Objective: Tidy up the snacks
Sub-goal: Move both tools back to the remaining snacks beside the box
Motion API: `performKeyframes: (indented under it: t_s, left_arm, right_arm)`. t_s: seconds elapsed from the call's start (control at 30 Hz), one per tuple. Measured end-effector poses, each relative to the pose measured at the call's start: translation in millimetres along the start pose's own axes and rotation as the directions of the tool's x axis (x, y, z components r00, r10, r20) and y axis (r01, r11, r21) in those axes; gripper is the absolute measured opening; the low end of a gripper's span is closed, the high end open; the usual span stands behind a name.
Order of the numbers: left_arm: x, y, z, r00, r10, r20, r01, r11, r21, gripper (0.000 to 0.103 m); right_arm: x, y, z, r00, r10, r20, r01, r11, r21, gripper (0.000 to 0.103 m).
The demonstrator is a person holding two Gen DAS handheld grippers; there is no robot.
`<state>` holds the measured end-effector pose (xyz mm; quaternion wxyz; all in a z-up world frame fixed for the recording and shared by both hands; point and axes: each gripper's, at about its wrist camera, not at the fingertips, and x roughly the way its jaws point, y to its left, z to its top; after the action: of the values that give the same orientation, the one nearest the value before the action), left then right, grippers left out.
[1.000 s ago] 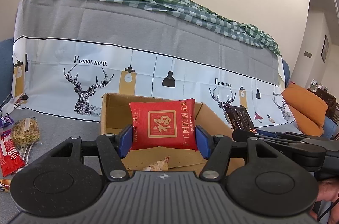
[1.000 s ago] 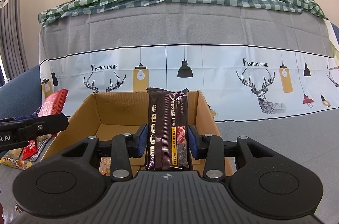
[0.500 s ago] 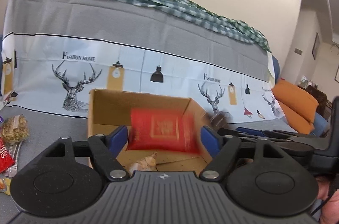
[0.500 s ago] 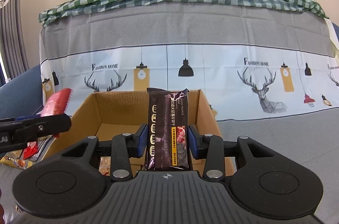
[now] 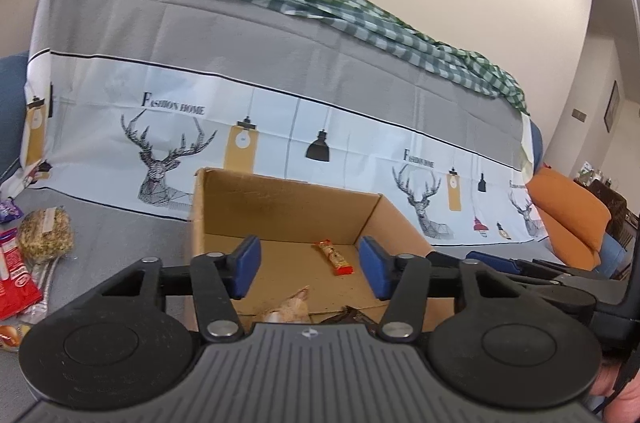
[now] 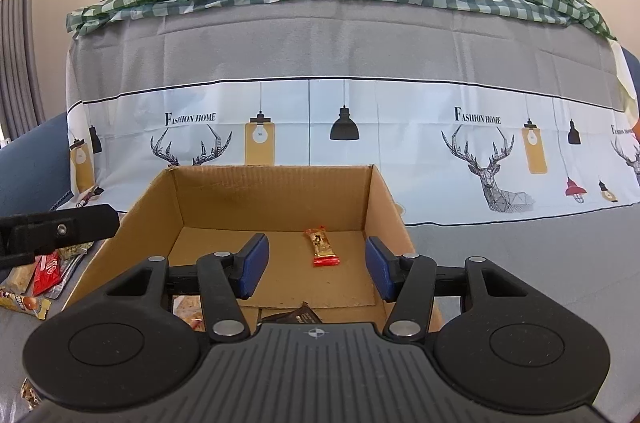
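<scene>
Both grippers, left gripper (image 5: 308,267) and right gripper (image 6: 316,265), are held with fingers apart and empty over the cardboard box (image 6: 276,195); remaining snacks (image 5: 24,263) at nine o'clock should be fetched next.

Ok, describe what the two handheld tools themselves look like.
Both match. The left tool and right tool each have a ribbed dark grey body with a small compass-like emblem, two round black discs, black linkage arms with silver rivets, and flat blue pads. A dark cable runs at the lower right edge of the left wrist view.
</scene>
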<state>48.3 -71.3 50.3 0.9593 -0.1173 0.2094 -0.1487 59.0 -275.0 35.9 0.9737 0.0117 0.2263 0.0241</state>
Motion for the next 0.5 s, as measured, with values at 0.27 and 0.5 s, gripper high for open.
performKeyframes:
  t_s: [0.27, 0.5]
  left_arm:
    - [-32, 31, 13, 1.0, 0.026, 0.002, -0.026, 1.0, 0.011, 0.03]
    - [-53, 86, 42, 0.995, 0.093, -0.042, -0.088, 0.991, 0.105, 0.023]
  right_arm:
    - [1, 19, 3, 0.998, 0.062, 0.009, -0.062, 0.996, 0.057, 0.03]
    - [1, 53, 6, 0.985, 0.172, 0.031, -0.174, 0.977, 0.124, 0.023]
